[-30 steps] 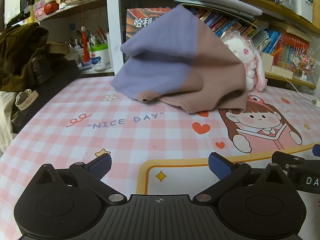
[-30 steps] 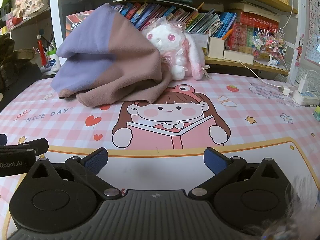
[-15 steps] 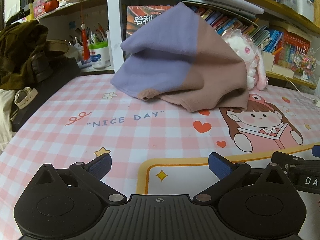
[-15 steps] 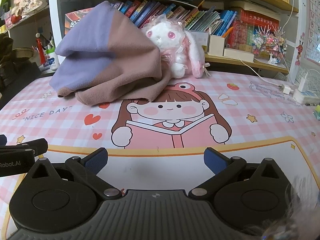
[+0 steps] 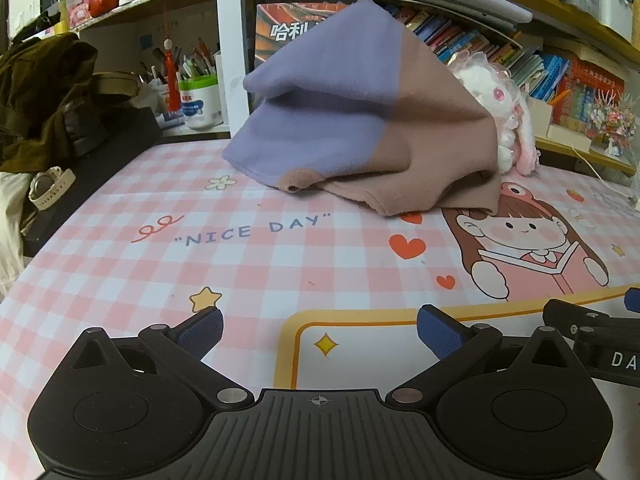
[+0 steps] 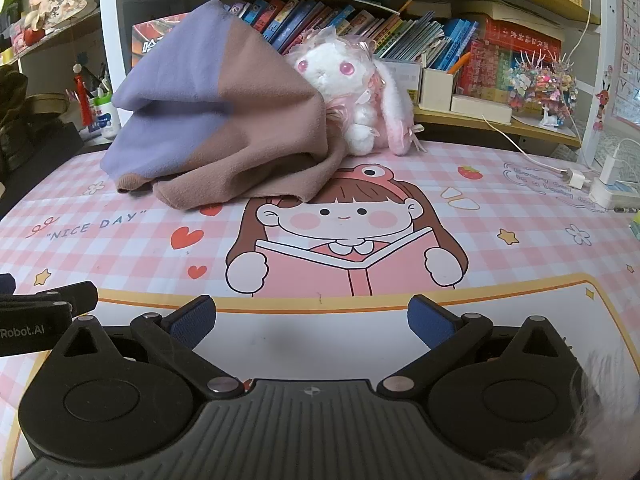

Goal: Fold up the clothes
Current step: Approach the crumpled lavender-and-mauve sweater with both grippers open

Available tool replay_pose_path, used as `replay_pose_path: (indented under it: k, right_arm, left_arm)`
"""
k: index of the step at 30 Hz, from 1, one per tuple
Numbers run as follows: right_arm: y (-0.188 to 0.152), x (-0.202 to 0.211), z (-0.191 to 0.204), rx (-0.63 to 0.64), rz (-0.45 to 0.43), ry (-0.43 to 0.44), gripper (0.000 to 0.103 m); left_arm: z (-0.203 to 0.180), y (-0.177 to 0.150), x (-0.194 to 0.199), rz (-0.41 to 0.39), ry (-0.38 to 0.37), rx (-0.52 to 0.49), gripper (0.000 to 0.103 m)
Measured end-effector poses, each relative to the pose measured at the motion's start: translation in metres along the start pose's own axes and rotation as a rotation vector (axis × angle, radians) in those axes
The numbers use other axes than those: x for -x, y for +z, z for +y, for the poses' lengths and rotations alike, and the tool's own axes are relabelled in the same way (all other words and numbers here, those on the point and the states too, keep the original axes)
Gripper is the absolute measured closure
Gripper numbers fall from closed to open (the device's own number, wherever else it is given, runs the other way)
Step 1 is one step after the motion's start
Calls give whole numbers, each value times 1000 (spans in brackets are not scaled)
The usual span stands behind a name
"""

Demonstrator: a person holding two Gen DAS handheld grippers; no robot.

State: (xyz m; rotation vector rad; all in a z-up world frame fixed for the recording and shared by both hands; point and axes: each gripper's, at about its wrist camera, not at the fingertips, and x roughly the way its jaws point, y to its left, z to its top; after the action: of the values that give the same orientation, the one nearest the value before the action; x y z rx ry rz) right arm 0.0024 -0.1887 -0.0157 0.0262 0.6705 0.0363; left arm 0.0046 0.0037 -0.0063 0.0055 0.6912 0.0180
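A purple and brown garment [image 5: 360, 120] lies heaped at the back of the pink checked desk mat [image 5: 240, 264], leaning against the bookshelf. It also shows in the right wrist view [image 6: 216, 120], left of centre. My left gripper [image 5: 319, 330] is open and empty, low over the mat's front, well short of the garment. My right gripper [image 6: 311, 320] is open and empty, also low at the front. Each gripper shows at the edge of the other's view.
A white plush rabbit [image 6: 356, 96] sits right of the garment. Bookshelves [image 6: 400, 32] line the back. A dark jacket and a watch [image 5: 48, 188] lie at the left edge. A charger and cable [image 6: 576, 176] lie at the right.
Both grippers have crept slightly forward toward the garment. Their jaws stay open and the garment has not moved.
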Motion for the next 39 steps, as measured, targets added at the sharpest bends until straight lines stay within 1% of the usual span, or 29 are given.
replay_pose_path:
  k: [11,15,28,39]
  right_arm:
    - [0,0,0,-6,6,-2,0]
    - [0,0,0,-8,7,-1,0]
    - [-1,2,2,-13,10,2,0]
    - [-1,3,4,-18,7,1,0]
  left_arm:
    - [0,1,3,-2,-26,-8,0]
    - [0,0,4,-11,-21,-8,0]
    - [1,0,3,10,-12,-20,0]
    - [-1,0,5,12,-45,-37,0]
